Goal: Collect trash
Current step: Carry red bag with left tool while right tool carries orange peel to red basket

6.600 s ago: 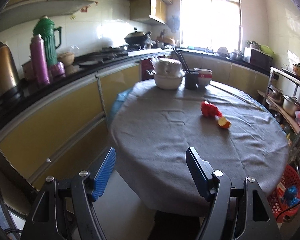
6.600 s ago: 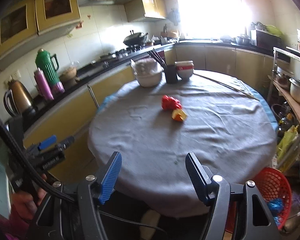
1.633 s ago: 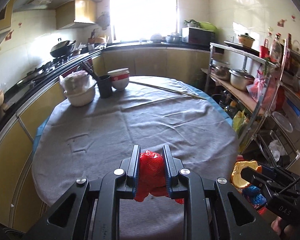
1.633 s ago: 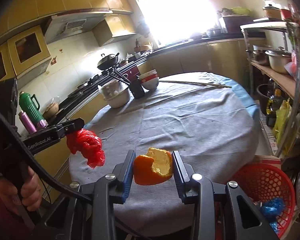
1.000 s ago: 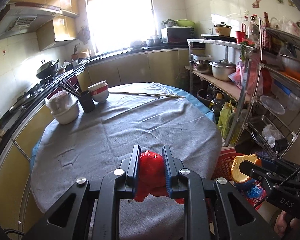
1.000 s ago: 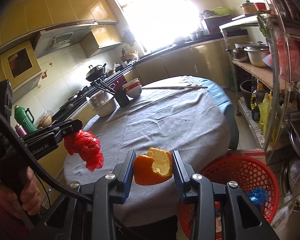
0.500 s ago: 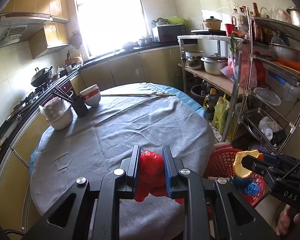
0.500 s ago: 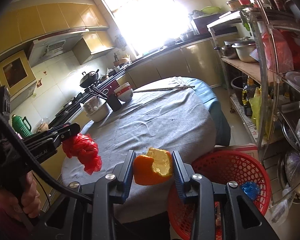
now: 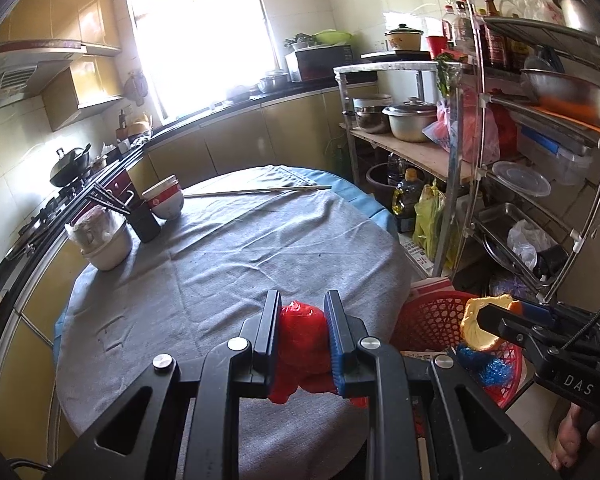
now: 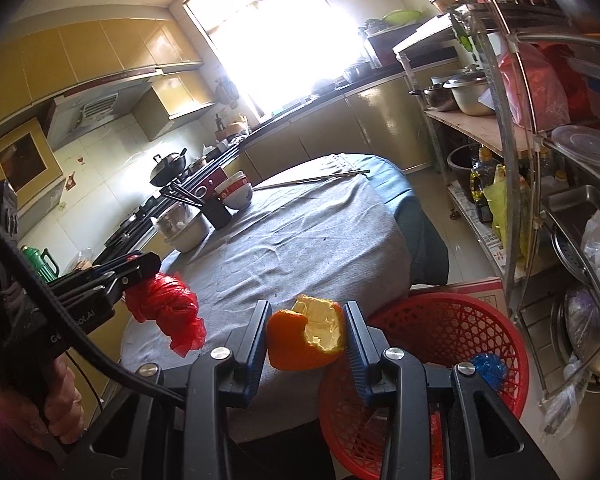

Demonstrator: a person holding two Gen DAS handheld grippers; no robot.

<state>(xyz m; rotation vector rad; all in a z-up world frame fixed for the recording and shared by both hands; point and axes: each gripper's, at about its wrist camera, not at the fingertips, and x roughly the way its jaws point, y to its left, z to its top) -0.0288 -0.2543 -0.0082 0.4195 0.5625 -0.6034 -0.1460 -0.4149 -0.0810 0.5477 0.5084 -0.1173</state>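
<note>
My left gripper [image 9: 302, 322] is shut on a crumpled red plastic bag [image 9: 302, 344] and holds it over the near edge of the round table [image 9: 228, 256]. The bag also shows in the right wrist view [image 10: 166, 308], hanging from the left gripper. My right gripper [image 10: 306, 330] is shut on an orange peel [image 10: 304, 338], right of the table and over the rim of a red mesh basket [image 10: 452, 328]. The peel [image 9: 478, 322] and basket [image 9: 432, 316] also show in the left wrist view. A blue wrapper [image 10: 484, 364] lies in the basket.
Bowls [image 9: 164, 200], a white pot [image 9: 104, 240], a black chopstick holder [image 9: 142, 222] and a long stick [image 9: 256, 191] sit at the table's far side. A metal shelf rack [image 9: 520, 152] with pots stands right of the basket. A counter runs along the left wall.
Both grippers have moved right and back from the table with their loads. The red basket has come closer, under the right gripper.
</note>
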